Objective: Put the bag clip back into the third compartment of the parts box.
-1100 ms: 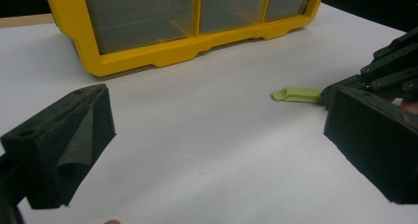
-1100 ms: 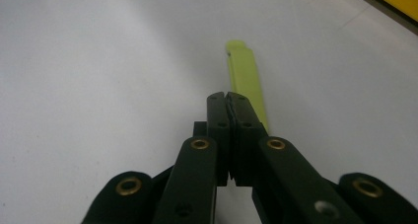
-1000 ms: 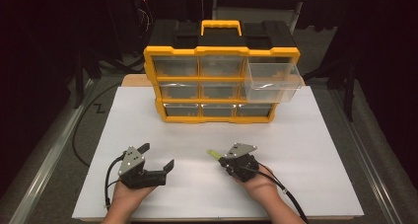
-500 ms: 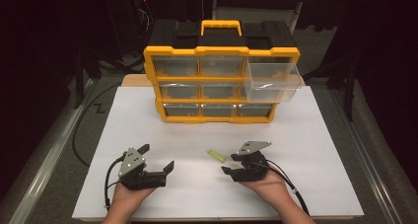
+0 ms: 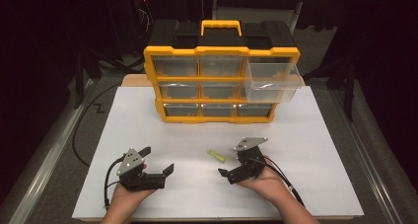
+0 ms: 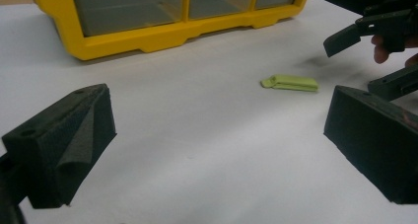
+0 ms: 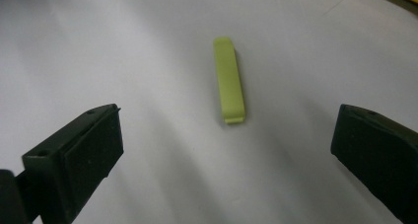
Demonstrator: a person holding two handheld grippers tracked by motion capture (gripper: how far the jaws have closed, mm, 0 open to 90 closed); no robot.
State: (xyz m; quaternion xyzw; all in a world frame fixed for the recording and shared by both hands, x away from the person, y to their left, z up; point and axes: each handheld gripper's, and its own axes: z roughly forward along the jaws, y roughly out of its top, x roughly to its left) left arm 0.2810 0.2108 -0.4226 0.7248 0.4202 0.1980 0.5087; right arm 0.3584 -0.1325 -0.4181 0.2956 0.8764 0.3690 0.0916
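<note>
Right gripper observed with jaws spread wide, just opened, nothing between the pads. Green clip released and lying flat on the white table sheet, just beside that gripper on its left in the high view, not touched by either jaw. Seen from the right gripper view: green clip lying lengthwise ahead of the jaws, centred between their lines but beyond the tips, clear of both.

Left gripper likewise released, jaws well apart, empty. Positioned near the front edge of the sheet, well apart from the green clip, on the clip's left in the high view. From the left gripper view: green clip resting flat between the drawer cabinet and the far gripper, nearer the latter.

Yellow drawer cabinet standing upright at the far side of the sheet, well beyond the clip. One clear drawer on the cabinet's right column pulled out and projecting forward; contents not discernible. Remaining drawers flush with the frame. Clip lying in front of the cabinet's middle column, closer to the grippers than to the cabinet.
</note>
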